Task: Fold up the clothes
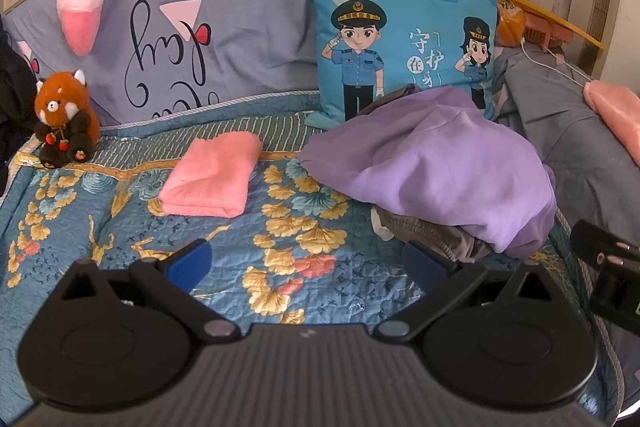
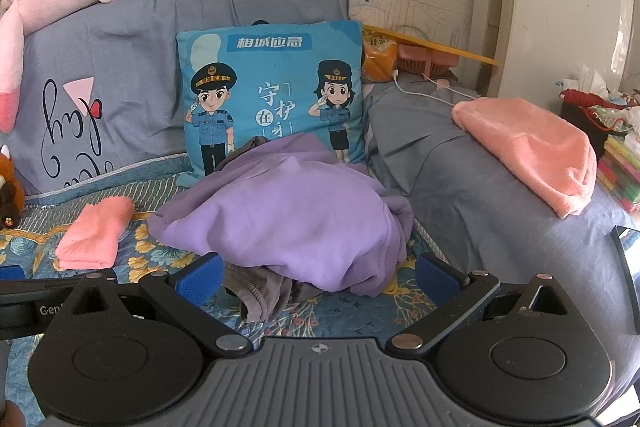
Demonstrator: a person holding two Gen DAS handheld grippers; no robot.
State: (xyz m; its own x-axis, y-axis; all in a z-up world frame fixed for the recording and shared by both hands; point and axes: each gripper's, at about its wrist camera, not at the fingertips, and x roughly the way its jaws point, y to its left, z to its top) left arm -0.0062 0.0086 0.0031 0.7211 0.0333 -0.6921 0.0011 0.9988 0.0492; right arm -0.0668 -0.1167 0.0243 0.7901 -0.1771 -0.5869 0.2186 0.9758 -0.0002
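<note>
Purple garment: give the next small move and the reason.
Probably bring the right gripper forward to pinch the near edge of the purple garment. Both grippers are open and empty, and the garment lies crumpled over a grey garment, so it needs lifting off and spreading.

Grey garment [image 2: 260, 291] mostly buried under the purple garment [image 2: 288, 219], cartoon cushion [image 2: 272, 87] lower edge hidden behind that heap, red panda plush [image 2: 8, 183] cut by the frame edge
</note>
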